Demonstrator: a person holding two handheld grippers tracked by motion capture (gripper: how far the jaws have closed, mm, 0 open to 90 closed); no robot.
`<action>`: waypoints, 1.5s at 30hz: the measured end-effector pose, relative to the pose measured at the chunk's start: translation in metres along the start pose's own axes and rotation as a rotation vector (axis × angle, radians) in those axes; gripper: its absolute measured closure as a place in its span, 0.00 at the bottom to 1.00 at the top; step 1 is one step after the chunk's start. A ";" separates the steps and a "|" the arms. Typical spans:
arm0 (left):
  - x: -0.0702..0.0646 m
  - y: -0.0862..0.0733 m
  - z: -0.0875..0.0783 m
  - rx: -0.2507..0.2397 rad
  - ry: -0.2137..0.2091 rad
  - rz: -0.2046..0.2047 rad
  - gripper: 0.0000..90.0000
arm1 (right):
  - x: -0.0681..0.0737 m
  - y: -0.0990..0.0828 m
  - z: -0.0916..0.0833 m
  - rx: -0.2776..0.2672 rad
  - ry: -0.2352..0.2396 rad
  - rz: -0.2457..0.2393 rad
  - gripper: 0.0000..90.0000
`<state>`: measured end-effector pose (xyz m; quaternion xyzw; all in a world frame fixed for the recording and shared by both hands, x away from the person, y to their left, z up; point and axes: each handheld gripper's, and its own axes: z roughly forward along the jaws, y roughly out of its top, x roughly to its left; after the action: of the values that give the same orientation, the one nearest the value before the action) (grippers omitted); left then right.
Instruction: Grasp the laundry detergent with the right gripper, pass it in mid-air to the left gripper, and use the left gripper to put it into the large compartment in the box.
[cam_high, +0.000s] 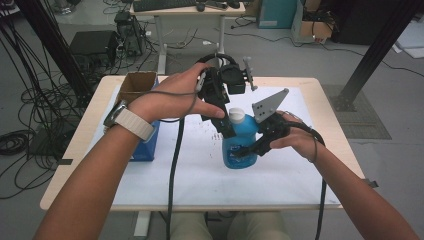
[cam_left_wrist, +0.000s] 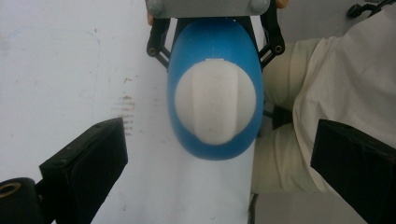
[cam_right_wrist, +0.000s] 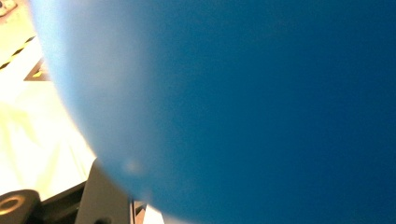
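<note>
A blue bottle (cam_high: 239, 146) with a white cap (cam_high: 236, 116) stands upright on the white sheet (cam_high: 200, 172) near the table's middle. My right gripper (cam_high: 246, 150) comes in from the right and is shut on the bottle's body; up close, the blue wall (cam_right_wrist: 243, 102) presses against the camera in the right gripper view. My left gripper (cam_high: 227, 126) hangs over the bottle, pointing down. In the left gripper view its jaws stand wide open on either side of the cap (cam_left_wrist: 215, 102), apart from it, with the bottle (cam_left_wrist: 215, 147) below and the right gripper (cam_left_wrist: 212, 28) clasping it.
A cardboard box (cam_high: 136, 85) sits on a blue box (cam_high: 147, 147) at the table's left side. Cables trail from both grippers over the front edge. Beyond the table stand a desk (cam_high: 190, 12) and tangled floor cables (cam_high: 30, 110).
</note>
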<state>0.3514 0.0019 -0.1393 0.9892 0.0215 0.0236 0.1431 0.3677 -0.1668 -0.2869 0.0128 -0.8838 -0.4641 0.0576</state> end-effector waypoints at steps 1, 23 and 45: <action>0.000 0.000 0.000 0.000 -0.001 0.001 0.05 | 0.000 0.000 0.000 0.001 0.000 -0.003 0.48; 0.003 0.003 0.006 -0.002 -0.009 -0.008 0.06 | 0.001 0.001 0.002 0.014 -0.012 -0.006 0.48; 0.004 0.006 0.008 0.002 -0.011 -0.004 0.06 | 0.001 0.000 0.002 0.019 -0.014 -0.006 0.48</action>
<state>0.3560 -0.0055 -0.1451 0.9894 0.0225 0.0177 0.1421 0.3670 -0.1651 -0.2883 0.0125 -0.8884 -0.4561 0.0498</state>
